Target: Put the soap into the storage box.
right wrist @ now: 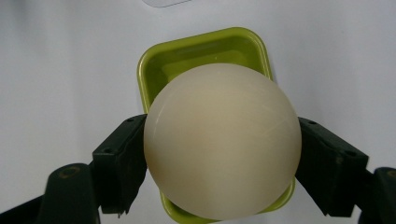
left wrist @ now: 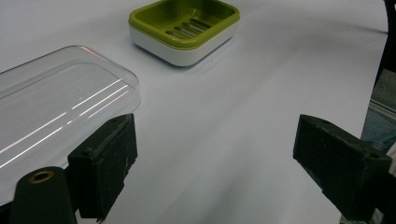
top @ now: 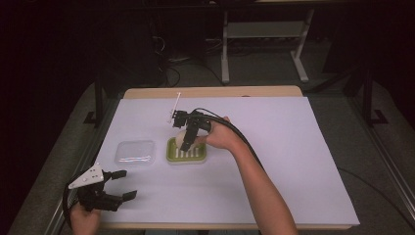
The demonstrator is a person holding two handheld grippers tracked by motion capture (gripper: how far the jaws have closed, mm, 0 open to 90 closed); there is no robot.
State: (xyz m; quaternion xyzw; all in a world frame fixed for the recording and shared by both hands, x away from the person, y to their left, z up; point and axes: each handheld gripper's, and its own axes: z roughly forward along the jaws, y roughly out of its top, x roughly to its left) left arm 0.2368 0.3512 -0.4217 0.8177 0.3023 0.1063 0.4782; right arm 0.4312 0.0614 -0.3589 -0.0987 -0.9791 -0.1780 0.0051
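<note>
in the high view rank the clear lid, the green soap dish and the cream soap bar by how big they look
1. Clear lid and green soap dish: about alike, so unranked.
2. Cream soap bar: smallest, though partly hidden by the right gripper.

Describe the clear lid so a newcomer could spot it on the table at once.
Start at the white-covered table and find the green soap dish near its middle. Just to its left lies the clear lid, flat on the sheet. It is the one see-through piece: a shallow rounded rectangle, colourless beside the green dish and cream soap.
</note>
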